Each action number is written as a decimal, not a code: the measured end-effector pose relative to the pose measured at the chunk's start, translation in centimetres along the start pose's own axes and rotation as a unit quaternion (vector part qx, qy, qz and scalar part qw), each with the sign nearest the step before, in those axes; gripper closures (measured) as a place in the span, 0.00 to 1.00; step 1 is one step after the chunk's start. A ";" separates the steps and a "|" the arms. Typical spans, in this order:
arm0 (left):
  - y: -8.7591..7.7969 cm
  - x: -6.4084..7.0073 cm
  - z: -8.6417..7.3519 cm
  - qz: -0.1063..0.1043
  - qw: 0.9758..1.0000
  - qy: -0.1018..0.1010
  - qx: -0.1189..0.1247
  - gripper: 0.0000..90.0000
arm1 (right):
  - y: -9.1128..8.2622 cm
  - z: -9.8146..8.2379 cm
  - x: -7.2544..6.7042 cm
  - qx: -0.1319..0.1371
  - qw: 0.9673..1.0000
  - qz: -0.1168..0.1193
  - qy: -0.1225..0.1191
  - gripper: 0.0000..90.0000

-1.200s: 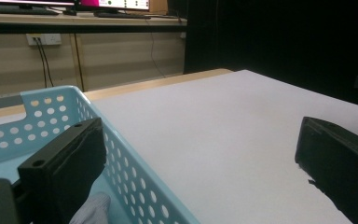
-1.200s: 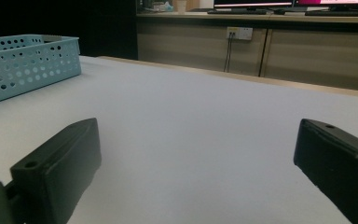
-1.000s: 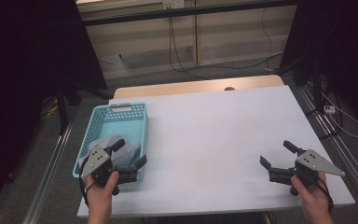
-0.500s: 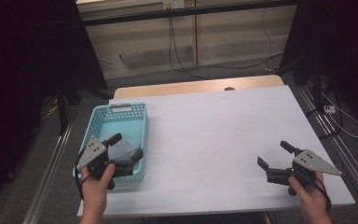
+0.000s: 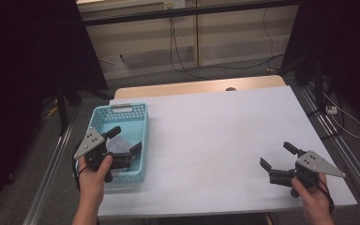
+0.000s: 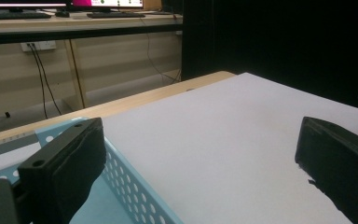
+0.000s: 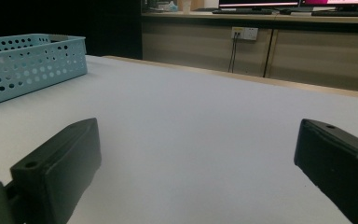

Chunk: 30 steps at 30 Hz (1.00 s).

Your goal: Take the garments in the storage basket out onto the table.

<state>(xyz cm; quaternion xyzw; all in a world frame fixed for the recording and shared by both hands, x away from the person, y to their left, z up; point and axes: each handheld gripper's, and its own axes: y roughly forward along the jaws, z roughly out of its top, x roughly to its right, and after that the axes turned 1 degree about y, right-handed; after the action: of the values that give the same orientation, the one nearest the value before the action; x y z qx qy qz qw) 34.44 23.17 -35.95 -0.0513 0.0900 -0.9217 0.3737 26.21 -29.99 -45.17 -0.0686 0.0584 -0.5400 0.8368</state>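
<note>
From the high view, the left gripper hangs over the near end of a light blue basket that sits at the left edge of the white worktop. Its jaws stand well apart, one over the basket's inside and the other close to the basket's right wall, and nothing is held between them. A grey, flat thing lies inside the basket just beneath the gripper; what it is cannot be told. The left hand grips the tool from below, at the basket's near corner. The right gripper is held near the worktop's near right corner, well apart from the basket, its jaws also spread and empty, with the right hand behind it. The middle of the worktop is bare white.

In the left gripper view, the two black jaws rise wide apart with nothing between them. The left one stands over the basket's perforated blue wall, and the right one over the white worktop. Beyond the far edge run a pale wall and hanging cables.

In the right gripper view, the jaws are likewise spread and empty above the white worktop. The blue basket stands far off at the upper left, its holed side wall facing the camera.
</note>
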 end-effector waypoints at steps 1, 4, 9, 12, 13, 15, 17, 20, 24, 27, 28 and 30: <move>0.1 -0.1 0.1 0.002 1.000 0.001 -0.003 0.02 | 0.0 -0.1 0.0 -0.003 1.000 -0.001 0.001 0.00; 0.1 -0.3 0.4 0.003 1.000 0.005 -0.006 0.02 | 0.0 -0.1 0.0 -0.004 1.000 -0.002 0.003 0.00; 0.3 -0.4 1.0 0.002 1.000 0.011 -0.010 0.02 | -0.3 0.0 0.0 0.000 1.000 -0.004 -0.002 0.00; 0.3 -0.4 1.4 0.000 1.000 0.012 -0.016 0.02 | -0.5 0.0 0.0 -0.001 1.000 -0.005 -0.001 0.00; 0.3 -0.4 1.5 0.000 1.000 0.012 -0.016 0.02 | -0.5 0.1 0.0 0.002 1.000 -0.006 -0.001 0.00; 0.4 -0.4 1.7 -0.002 1.000 0.015 -0.017 0.02 | -0.6 0.1 0.0 0.003 1.000 -0.006 0.000 0.00; 0.4 -0.5 1.8 0.000 1.000 0.018 -0.018 0.02 | -0.5 0.1 0.0 0.003 1.000 -0.002 -0.004 0.00; 0.5 -0.7 1.6 0.001 1.000 0.015 -0.021 0.02 | -0.3 0.0 0.1 0.000 1.000 -0.002 -0.005 0.00; 0.6 -1.1 1.6 0.003 0.999 0.016 -0.031 0.02 | -0.3 0.0 0.0 0.002 1.000 0.001 -0.004 0.00; 0.7 -1.6 1.8 0.006 0.999 0.017 -0.039 0.02 | -0.3 0.1 0.0 0.002 1.000 0.000 0.000 0.00; 0.8 -1.9 1.9 0.007 0.999 0.018 -0.043 0.02 | -0.3 0.1 0.0 0.002 1.000 0.000 0.000 0.00; 0.8 -2.3 2.3 0.010 0.999 0.019 -0.047 0.02 | -0.3 0.1 0.0 0.002 1.000 0.000 -0.003 0.00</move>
<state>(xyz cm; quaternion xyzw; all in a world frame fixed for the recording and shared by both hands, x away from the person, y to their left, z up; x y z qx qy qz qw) 37.04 23.93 -33.97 -0.0508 0.1406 -0.9135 0.3783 25.99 -30.09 -45.02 -0.0684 0.0550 -0.5399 0.8372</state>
